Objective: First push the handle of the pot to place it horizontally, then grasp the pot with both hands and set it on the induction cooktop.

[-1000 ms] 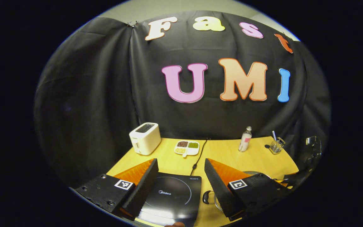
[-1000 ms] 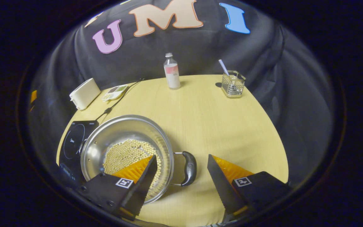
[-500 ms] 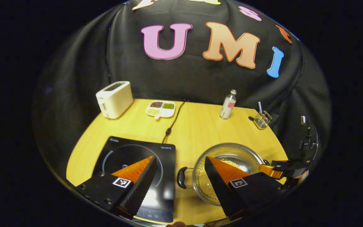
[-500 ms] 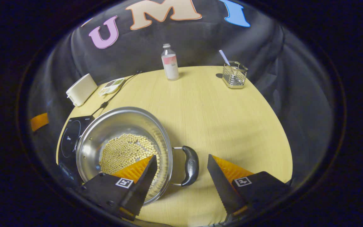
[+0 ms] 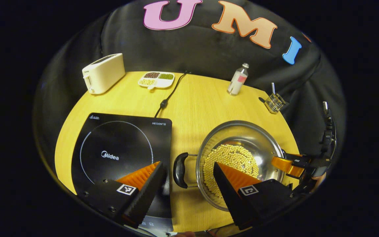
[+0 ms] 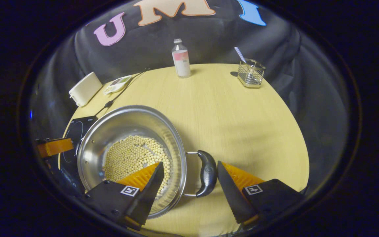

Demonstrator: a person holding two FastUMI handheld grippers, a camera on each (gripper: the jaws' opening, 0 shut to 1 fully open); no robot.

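A steel pot (image 5: 242,136) holding pale round beans stands on the yellow table to the right of the black induction cooktop (image 5: 117,148). My left gripper (image 5: 188,163) is open, and the pot's black left handle (image 5: 179,169) lies between its fingers, untouched. In the right gripper view the pot (image 6: 127,128) is at lower left. My right gripper (image 6: 190,162) is open around the pot's black right handle (image 6: 208,172), which sits close to the right finger. Each gripper shows at the far side of the pot in the other's view: the right gripper (image 5: 294,164) and the left gripper (image 6: 53,146).
Along the back of the table (image 5: 202,98) stand a cream toaster (image 5: 104,73), a white divided dish (image 5: 156,79), a small bottle (image 5: 238,79) and a wire holder (image 5: 275,102). The cooktop's power cord (image 5: 168,97) runs back toward the wall.
The left gripper has tipped downward and come over the pot's left handle, bringing cooktop and pot into full view. The right gripper has moved closer to the right handle. The pot stays put.
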